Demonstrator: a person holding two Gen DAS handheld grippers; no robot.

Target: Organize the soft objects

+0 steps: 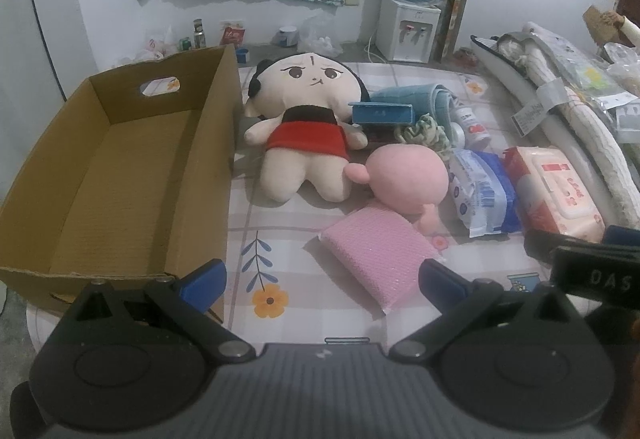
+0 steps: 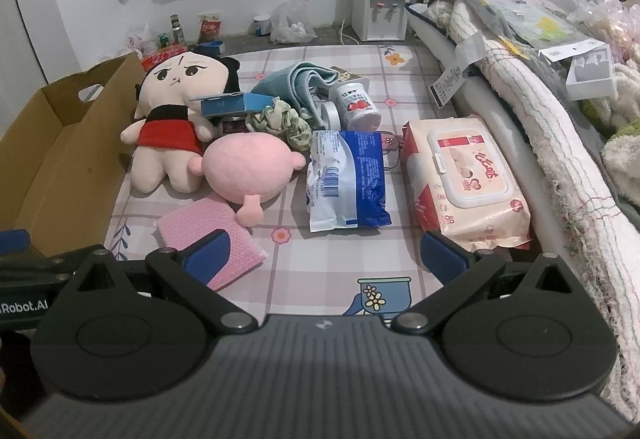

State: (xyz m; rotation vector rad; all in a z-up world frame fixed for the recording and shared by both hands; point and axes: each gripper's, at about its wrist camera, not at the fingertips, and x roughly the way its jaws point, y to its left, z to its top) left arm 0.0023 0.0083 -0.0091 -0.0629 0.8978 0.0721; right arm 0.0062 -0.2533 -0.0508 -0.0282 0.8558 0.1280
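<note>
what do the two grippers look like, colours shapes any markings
Both match: the left gripper and right gripper have blue pads on black linkage arms with silver pivot pins, two round black discs and a ribbed grey body bearing a small logo. White lettering shows on each gripper's side in the other's view.

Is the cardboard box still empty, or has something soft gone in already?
Empty. The left wrist view shows the cardboard box with a bare floor; the doll, pink plush and pink sponge all lie outside on the bed.
</note>
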